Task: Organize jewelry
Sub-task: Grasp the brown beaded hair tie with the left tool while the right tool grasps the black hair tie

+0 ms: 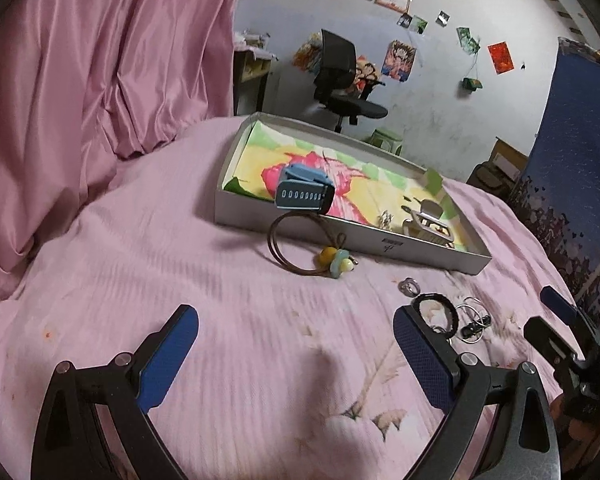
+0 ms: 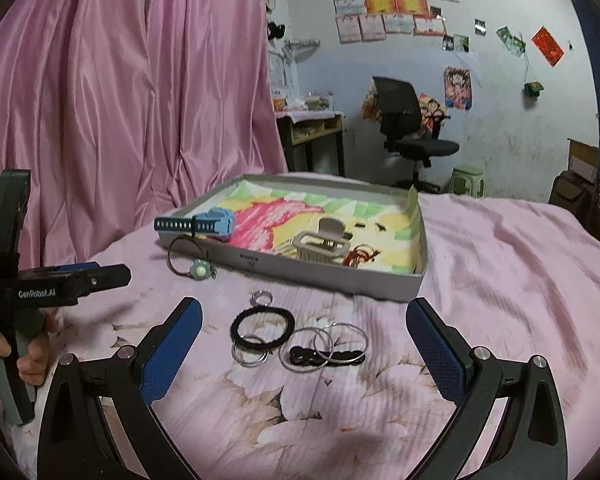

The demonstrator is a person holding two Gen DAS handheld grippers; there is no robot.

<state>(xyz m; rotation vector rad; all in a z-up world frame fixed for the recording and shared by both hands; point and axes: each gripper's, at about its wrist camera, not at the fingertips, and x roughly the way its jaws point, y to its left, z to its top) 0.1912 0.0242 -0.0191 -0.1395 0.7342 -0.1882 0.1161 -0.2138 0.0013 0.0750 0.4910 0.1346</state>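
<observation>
bed (image 2: 500, 264) with pink floral sheet carrying all items; shallow grey tray (image 2: 324, 276) lined with bright patterned paper, lying toward the far edge of the bed; left hand-held gripper (image 1: 296, 344) and right hand-held gripper (image 2: 304, 334), both released, fingers spread wide and grasping nothing, hovering over the near part of the bed; blue watch (image 1: 304, 194) resting across the tray's near-left rim, strap hanging partly outside; grey claw hair clip (image 2: 320, 240) inside the tray toward its right end, beside a small red-and-metal piece (image 2: 360, 256) too small to identify; brown cord bracelet (image 1: 300, 248) with yellow and pale-blue beads on the sheet just outside the tray's near wall; black hair tie (image 2: 264, 328) on the sheet between the right gripper's fingers, overlapping a thin metal ring; silver hoops (image 2: 332, 346) lying over a dark twisted piece just beside it; small ring (image 2: 260, 299) between hair tie and tray. judgement: task partly done; a few pieces are in the tray, while bracelet, hair tie, hoops and small ring remain outside; the watch probably needs seating fully inside.
</observation>
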